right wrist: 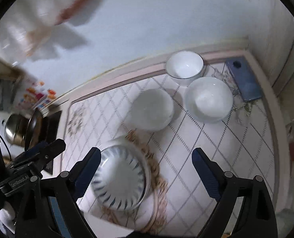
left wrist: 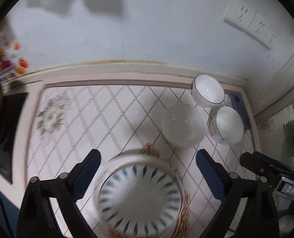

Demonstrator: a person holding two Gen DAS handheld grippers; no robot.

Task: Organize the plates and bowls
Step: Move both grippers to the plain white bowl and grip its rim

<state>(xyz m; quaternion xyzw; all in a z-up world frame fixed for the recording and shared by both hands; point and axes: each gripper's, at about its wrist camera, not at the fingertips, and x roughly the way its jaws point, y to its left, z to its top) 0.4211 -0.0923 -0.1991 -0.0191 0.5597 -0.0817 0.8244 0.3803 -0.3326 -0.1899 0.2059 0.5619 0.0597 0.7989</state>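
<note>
We see the left hand-held gripper (left wrist: 147,163) spread wide, holding nothing, the blue-striped bowl (left wrist: 140,200) on a woven mat (left wrist: 183,216) between its fingers. The right hand-held gripper (right wrist: 146,158) gapes too, that bowl (right wrist: 120,178) by its left finger. 3 white bowls (right wrist: 208,99) sit far right on the worktop (right wrist: 236,142).

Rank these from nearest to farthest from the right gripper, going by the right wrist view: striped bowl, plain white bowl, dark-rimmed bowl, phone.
1. Striped bowl, by the right gripper's left finger, on the woven mat.
2. Plain white bowl, ahead, centre.
3. Dark-rimmed bowl, at the back border.
4. Phone, far right corner.
</note>
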